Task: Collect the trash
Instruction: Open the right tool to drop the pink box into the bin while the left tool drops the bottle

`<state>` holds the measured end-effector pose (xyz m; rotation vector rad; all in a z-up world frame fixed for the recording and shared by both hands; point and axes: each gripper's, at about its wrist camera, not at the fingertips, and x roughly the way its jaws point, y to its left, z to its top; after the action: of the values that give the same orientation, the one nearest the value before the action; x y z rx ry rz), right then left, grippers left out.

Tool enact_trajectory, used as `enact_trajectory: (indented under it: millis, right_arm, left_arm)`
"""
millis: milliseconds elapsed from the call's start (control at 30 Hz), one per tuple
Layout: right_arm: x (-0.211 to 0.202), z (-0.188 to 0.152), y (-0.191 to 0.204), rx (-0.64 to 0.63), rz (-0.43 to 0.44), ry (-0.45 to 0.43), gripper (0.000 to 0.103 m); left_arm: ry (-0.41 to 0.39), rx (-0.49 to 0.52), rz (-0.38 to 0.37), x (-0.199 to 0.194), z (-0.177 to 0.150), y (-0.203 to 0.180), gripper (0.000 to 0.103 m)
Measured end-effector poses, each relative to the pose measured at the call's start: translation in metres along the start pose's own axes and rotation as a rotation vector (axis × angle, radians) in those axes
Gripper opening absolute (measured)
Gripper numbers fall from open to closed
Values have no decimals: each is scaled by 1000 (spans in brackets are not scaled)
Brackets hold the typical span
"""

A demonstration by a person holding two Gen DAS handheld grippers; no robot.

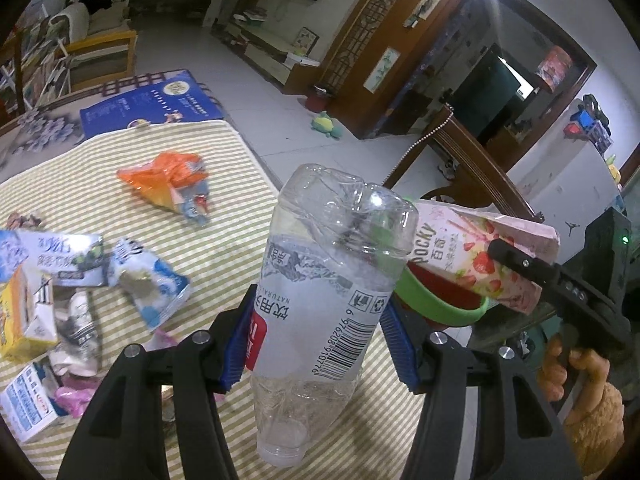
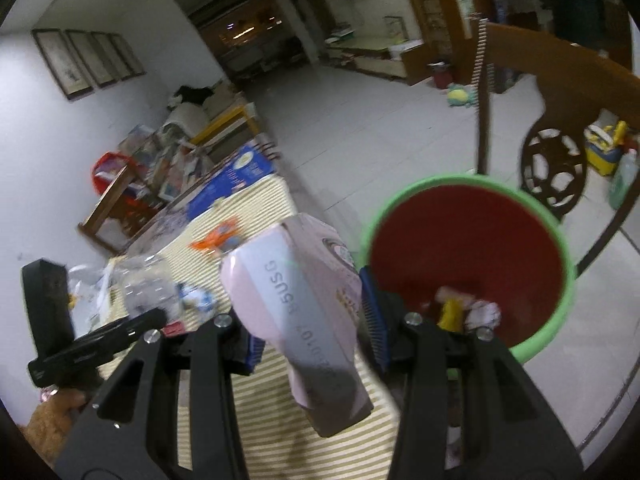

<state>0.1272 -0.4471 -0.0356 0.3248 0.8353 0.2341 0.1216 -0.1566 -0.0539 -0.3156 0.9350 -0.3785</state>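
Note:
My left gripper (image 1: 316, 340) is shut on a crushed clear plastic bottle (image 1: 328, 280), held above the striped tablecloth (image 1: 224, 248). My right gripper (image 2: 316, 320) is shut on a pink Pocky box (image 2: 304, 304); the box also shows in the left wrist view (image 1: 484, 256). A bin (image 2: 564, 256) with a green rim and red inside stands just past the table's edge, to the right of the box, with a few scraps at its bottom. It shows partly behind the bottle in the left wrist view (image 1: 436, 304).
Loose trash lies on the cloth: an orange wrapper (image 1: 168, 180), blue-and-white packets (image 1: 148, 284), and small cartons (image 1: 28, 316) at the left. A blue book (image 1: 156, 104) lies at the table's far end. A wooden chair (image 2: 556, 92) stands behind the bin.

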Motion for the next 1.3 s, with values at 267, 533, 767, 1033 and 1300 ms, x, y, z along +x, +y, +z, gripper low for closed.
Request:
enact_trajectory:
  millis: [267,533,767,1033,1300]
  right_arm:
    - [10,10,-57,68,-145,5,59]
    - [-11,8,-87,71,-188,-32,65]
    - [-36,-3,-123,133,-219,-44,66]
    - [-56,-17,-142,173,-241,-53,66]
    - [-67,-25,-140,171,-238,-68,67]
  left_arm:
    - [12,14,-4,22,15,-28,56]
    - [3,119,-99,58,46,-95,56]
    - [0,206,-194,95,69,-160,56]
    - [-5,247,-235,126,80,-204,56]
    - [-38,211,-195,118,80,-196,78]
